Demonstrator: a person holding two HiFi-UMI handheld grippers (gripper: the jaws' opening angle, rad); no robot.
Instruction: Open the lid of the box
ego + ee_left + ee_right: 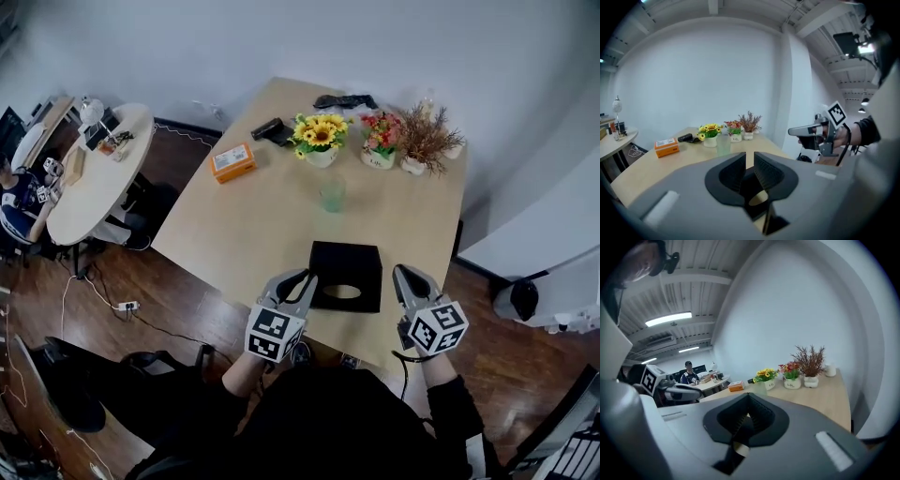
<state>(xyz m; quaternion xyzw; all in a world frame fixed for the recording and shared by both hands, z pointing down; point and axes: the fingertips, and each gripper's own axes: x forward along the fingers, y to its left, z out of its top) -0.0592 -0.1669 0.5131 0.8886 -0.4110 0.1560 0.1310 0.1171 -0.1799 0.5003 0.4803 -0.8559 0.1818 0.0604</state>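
A black box (345, 276) with an oval hole in its top sits on the wooden table (244, 234) near the front edge. My left gripper (305, 279) is just left of the box, its tips close to the box's left side. My right gripper (403, 274) is a little off the box's right side. In the left gripper view the jaws of the left gripper (749, 161) stand together with nothing between them, and the right gripper (806, 131) shows beyond. In the right gripper view the jaws of the right gripper (747, 401) meet at the tips, empty.
Behind the box stand a green cup (332, 194), a sunflower pot (320, 138), a red flower pot (381, 139) and a dried plant pot (424, 141). An orange box (232, 162) lies at the table's left. A round table (98, 169) with a seated person (19, 202) is far left.
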